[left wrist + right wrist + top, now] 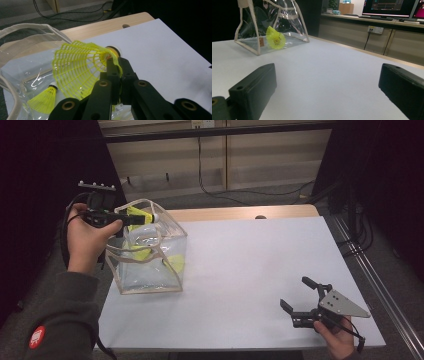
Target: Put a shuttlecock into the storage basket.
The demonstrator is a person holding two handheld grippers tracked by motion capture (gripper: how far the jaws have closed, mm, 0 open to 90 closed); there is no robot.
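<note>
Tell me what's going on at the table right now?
A person is putting yellow shuttlecocks into a clear plastic bag. The left hand-held gripper is shut on a yellow shuttlecock, holding it over the bag's open top. At least one more shuttlecock already lies inside the bag. The right hand-held gripper rests low at the near right of the white table, jaws open and empty.

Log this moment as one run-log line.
left tongs: shut on shuttlecock over clear bag | right tongs: open, empty
</note>
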